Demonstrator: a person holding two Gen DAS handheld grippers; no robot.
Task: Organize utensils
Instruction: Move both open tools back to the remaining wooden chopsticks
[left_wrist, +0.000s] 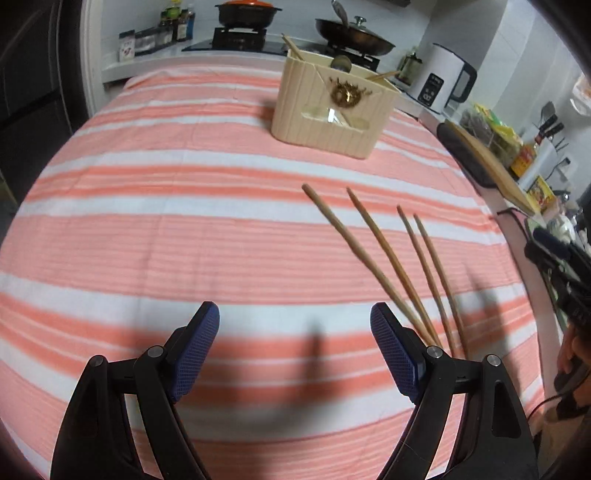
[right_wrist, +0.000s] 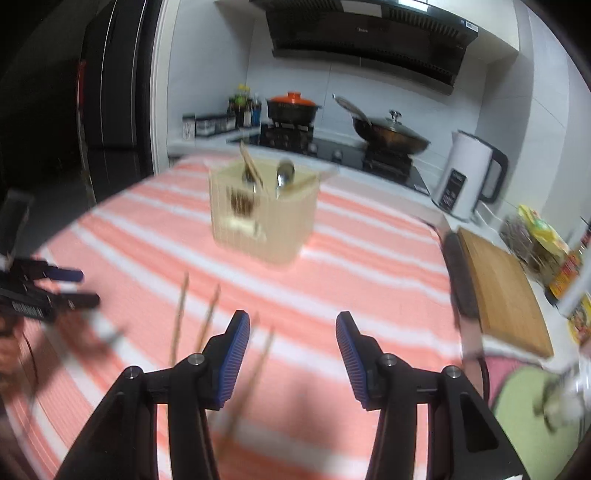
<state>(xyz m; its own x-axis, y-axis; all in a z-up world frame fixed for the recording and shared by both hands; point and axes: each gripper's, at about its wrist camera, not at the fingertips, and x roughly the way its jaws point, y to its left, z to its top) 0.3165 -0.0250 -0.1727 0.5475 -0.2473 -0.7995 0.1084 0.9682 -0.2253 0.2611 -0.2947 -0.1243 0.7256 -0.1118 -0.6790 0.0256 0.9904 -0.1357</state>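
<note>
Several wooden chopsticks (left_wrist: 391, 258) lie on the pink and white striped cloth (left_wrist: 184, 240), fanned out to the right of my left gripper (left_wrist: 295, 339), which is open and empty above the cloth. A cream ribbed utensil holder (left_wrist: 328, 110) stands at the far side with chopsticks and a spoon in it. In the blurred right wrist view my right gripper (right_wrist: 291, 347) is open and empty above the chopsticks (right_wrist: 179, 317), with the holder (right_wrist: 262, 218) ahead. The left gripper also shows there at the left edge (right_wrist: 70, 288).
A stove with a black pot (left_wrist: 243, 14) and a wok (left_wrist: 354, 35) stands behind the table. A white kettle (left_wrist: 447, 79), a wooden cutting board (left_wrist: 491, 162) and food packets line the right counter. A dark fridge (right_wrist: 110, 92) stands at the left.
</note>
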